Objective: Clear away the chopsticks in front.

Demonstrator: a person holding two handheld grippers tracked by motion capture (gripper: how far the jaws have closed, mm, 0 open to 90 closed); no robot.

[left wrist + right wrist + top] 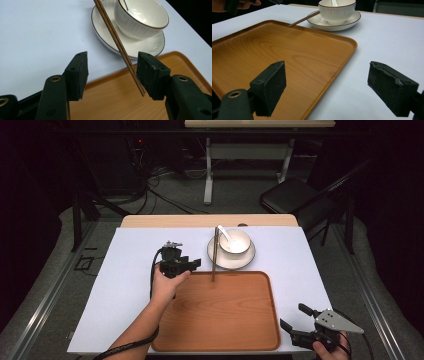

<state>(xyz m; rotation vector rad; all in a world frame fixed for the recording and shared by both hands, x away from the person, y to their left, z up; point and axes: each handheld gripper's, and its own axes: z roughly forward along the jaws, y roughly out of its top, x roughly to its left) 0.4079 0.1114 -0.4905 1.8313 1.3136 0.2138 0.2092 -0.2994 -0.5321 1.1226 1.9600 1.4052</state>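
White-covered table (130, 270), wooden tray (225, 320); dark room, chair (292, 195).

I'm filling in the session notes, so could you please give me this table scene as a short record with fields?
surface: table with pale cover
tray: wooden tray, nothing lying flat in it
dishes: white bowl on saucer, white spoon in the bowl
chopsticks: chopsticks leaning on the saucer's rim, tips over the tray's far edge
left gripper: left gripper open, chopsticks between the jaws, beside one pad
right gripper: right gripper open, near the tray's right edge, holding nothing
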